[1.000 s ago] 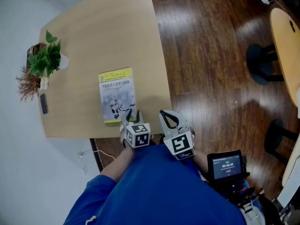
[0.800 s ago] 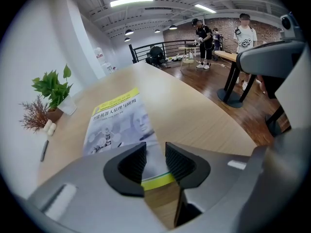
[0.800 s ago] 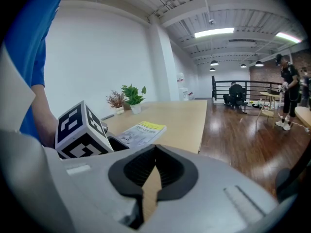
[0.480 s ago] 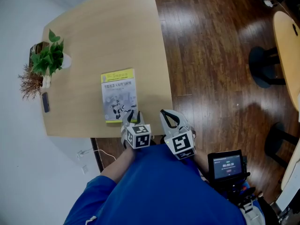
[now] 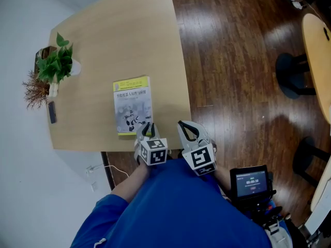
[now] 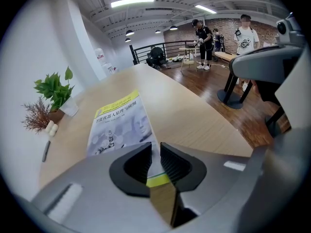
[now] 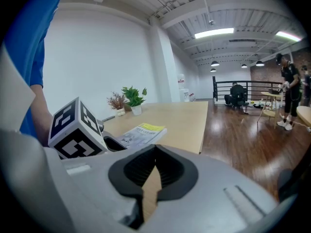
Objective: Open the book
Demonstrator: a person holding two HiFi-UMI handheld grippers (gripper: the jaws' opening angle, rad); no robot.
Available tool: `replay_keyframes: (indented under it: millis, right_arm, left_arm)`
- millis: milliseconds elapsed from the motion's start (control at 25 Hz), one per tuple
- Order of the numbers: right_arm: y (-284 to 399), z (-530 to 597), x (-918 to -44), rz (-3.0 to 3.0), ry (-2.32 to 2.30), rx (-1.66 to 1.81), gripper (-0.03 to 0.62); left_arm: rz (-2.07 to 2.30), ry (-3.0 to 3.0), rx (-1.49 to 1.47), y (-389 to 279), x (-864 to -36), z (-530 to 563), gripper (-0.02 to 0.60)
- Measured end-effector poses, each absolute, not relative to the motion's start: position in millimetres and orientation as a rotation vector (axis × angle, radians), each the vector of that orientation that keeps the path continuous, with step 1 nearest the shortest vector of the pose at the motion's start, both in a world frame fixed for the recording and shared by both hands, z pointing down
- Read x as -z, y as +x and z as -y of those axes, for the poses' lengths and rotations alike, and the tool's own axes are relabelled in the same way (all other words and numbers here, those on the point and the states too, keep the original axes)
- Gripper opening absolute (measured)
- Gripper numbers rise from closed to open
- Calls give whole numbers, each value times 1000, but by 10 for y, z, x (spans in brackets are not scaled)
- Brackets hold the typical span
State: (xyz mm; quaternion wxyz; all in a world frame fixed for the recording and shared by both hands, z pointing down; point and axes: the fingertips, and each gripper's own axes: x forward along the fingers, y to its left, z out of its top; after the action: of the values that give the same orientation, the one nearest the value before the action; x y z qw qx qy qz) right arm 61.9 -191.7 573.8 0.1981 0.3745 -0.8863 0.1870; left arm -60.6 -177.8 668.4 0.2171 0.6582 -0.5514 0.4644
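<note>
Now 1 book (image 5: 132, 106): L hand-held gripper (image 6: 155, 153) closing on its corner, R hand-held gripper (image 7: 155, 152) pressed together.

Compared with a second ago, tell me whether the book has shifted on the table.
No. The book lies as far from the potted plant and the near edge of the table as before; only the whole head view slid slightly right.

Open-plan office: tables (image 5: 114, 40), strip lights (image 6: 133, 2)
</note>
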Motion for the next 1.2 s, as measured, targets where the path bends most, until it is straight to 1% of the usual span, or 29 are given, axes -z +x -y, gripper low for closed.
replay_keyframes:
  millis: [120,360,840,1200]
  right_arm:
    - [621,1902,-5753,2479,1046,-518,3]
    - [605,1905,-5696,2498,1049,-501,3]
    - [539,1821,-5648,2497,1049,-468,3]
    - [384,1798,-5523,2497,1058,-439,3]
  left_arm:
    - [1532,1832,-1279,-606,-6642,1780,40]
    - [1528,1847,-1263,-623,-6582,1778,18]
    - [1518,1894,-1145,-730,-6410,1765,14]
    - [1570,1912,-1073,-954,-6224,1739,12]
